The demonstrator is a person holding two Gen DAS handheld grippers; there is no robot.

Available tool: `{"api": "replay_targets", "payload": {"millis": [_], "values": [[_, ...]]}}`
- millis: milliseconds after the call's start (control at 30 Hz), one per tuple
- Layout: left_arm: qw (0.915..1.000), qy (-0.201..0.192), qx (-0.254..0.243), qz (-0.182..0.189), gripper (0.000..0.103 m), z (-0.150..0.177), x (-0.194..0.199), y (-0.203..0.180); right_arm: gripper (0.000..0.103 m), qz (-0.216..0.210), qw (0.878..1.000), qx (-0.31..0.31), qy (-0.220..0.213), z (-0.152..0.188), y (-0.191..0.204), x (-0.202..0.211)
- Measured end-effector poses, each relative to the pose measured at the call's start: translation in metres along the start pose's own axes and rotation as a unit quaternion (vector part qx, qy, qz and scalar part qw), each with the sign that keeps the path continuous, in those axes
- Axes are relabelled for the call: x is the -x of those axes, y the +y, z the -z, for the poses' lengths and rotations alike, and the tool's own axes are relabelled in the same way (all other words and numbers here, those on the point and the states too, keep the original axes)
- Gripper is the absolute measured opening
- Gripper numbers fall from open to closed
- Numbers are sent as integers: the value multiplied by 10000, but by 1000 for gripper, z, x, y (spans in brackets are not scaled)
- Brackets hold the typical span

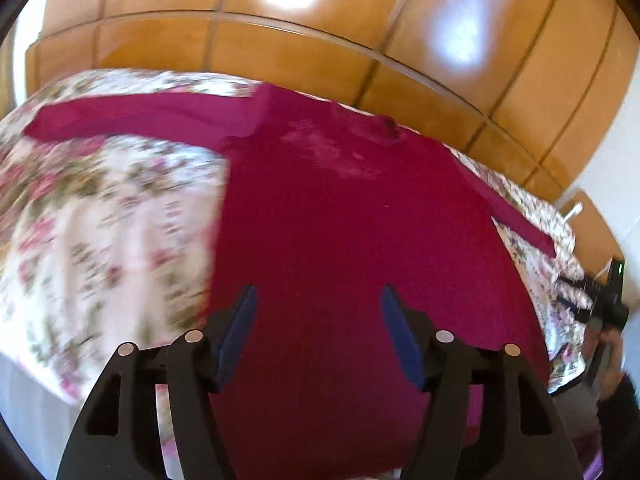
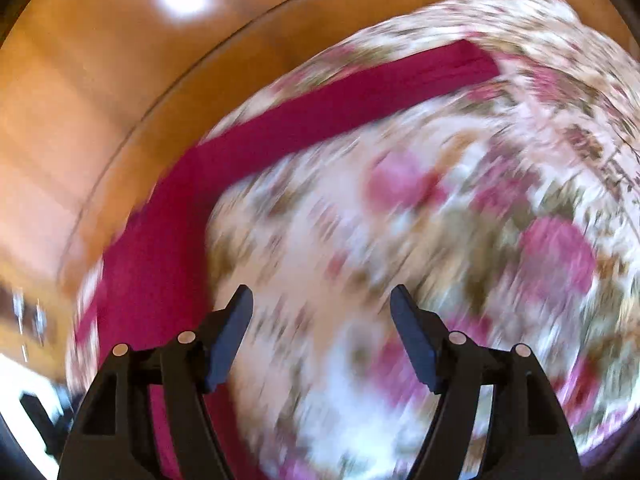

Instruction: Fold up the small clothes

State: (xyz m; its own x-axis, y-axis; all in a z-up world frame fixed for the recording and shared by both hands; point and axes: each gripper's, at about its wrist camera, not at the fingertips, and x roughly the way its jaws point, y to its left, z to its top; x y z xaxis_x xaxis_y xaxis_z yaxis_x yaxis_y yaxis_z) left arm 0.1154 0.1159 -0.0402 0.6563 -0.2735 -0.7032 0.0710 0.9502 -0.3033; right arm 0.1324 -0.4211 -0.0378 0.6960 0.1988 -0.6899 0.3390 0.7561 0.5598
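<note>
A magenta long-sleeved top (image 1: 340, 216) lies spread flat on a floral bedspread (image 1: 104, 216), sleeves stretched out to left and right. My left gripper (image 1: 316, 300) hovers over the top's lower body, jaws open, nothing between the blue pads. In the right wrist view, which is motion-blurred, my right gripper (image 2: 322, 300) stands open above the floral bedspread (image 2: 440, 208), empty. One sleeve of the top (image 2: 340, 100) runs from its body at lower left toward the upper right, away from the right gripper's fingers. The other gripper (image 1: 600, 304) shows at the far right edge of the left wrist view.
A glossy wooden wardrobe (image 1: 304, 20) rises behind the bed. A small wooden side table (image 1: 592, 232) stands at the bed's right. A hand and dark sleeve (image 1: 616, 368) appear at the right edge. The bedspread's edge falls away at lower left.
</note>
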Motion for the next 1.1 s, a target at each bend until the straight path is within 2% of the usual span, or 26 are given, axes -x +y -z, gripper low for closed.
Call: {"api": "replay_targets", "payload": {"millis": [200, 233, 333, 433, 500, 567, 667, 767, 867, 1000, 1100], "values": [[9982, 122, -543, -228, 63, -7, -44, -34, 59, 275, 9930, -1073, -405, -78, -42, -33], [9979, 144, -581, -249, 63, -7, -48, -36, 54, 344, 9919, -1146, -432, -86, -49, -35], [9973, 324, -635, -198, 63, -6, -58, -34, 50, 600, 9876, -1363, -500, -114, -59, -54], [9968, 485, -594, -233, 63, -5, -64, -27, 46, 768, 9852, -1426, -557, -138, -71, -66], [9972, 516, -510, -181, 63, -3, -64, -22, 33, 1004, 9847, -1317, -540, -151, -70, -75], [9974, 519, -462, -167, 63, -3, -64, -22, 9, 1260, 9847, -1086, -509, -158, -70, -82], [9978, 506, -404, -139, 63, -5, -65, -21, 7, 1404, 9859, -594, -690, -167, -45, -73], [9984, 512, -258, -17, 63, -9, -65, -16, 7, 1220, 9877, -269, -939, -172, -15, -54], [9984, 541, 0, 188, 63, -13, -64, -8, 7, 711, 9910, 212, -1109, -180, 35, -38], [9982, 481, 173, 301, 63, -16, -60, -1, 7, -108, 9890, 959, -1119, -174, 123, -34], [9983, 408, 275, 317, 63, -19, -55, 5, 7, -802, 9810, 1505, -927, -153, 199, -47]]}}
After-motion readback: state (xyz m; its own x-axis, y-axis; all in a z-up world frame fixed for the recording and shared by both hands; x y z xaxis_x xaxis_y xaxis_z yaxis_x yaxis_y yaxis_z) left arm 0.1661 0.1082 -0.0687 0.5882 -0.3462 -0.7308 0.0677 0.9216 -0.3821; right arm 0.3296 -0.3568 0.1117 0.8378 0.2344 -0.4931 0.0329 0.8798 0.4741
